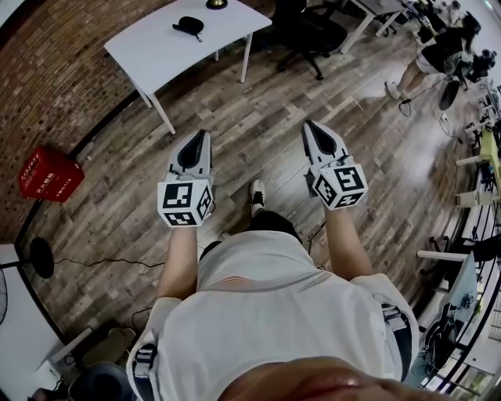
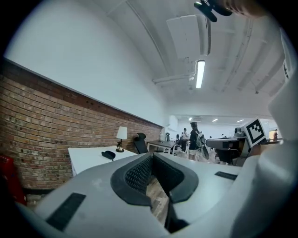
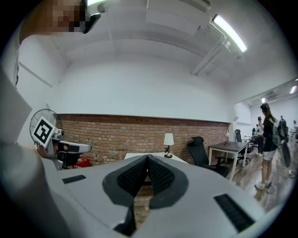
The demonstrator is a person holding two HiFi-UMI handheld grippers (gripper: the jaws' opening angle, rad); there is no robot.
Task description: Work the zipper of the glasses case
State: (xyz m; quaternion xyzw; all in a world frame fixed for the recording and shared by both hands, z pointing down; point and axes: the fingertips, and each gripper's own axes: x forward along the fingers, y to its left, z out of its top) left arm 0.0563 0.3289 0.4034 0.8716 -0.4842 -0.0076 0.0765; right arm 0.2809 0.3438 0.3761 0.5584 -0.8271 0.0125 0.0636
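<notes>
**Both jaws closed and empty; glasses case lies untouched on the far worktop**

- Left gripper (image 1: 203,135): held out over the wooden floor (image 1: 258,117), tips pointing away from the person. In the left gripper view the jaws are brought together at the tips. Only floor shows through the small gap behind the pads. Nothing is held and nothing is touched.
- Right gripper (image 1: 308,124): level with the left and well apart from it, on the right. In the right gripper view its jaws meet along the pads with nothing between them. No contact with any object.
- Glasses case (image 1: 189,25): dark and oval, it lies on the white worktop (image 1: 153,51) at the far left of the scene, well apart from both grippers. A short dark tab or strap sticks out at its near right end. I cannot tell whether the zipper is open or closed.
- Table lamp (image 1: 217,4): stands on the same worktop near its far edge, to the right of the case.
- Brick wall (image 1: 70,86): runs behind the worktop on the left, with a red crate (image 1: 49,174) on the floor against it.
- Black office chair (image 1: 309,31): to the right of the worktop.
- The holder's white shirt (image 1: 274,313) fills the near edge of the head view.
</notes>
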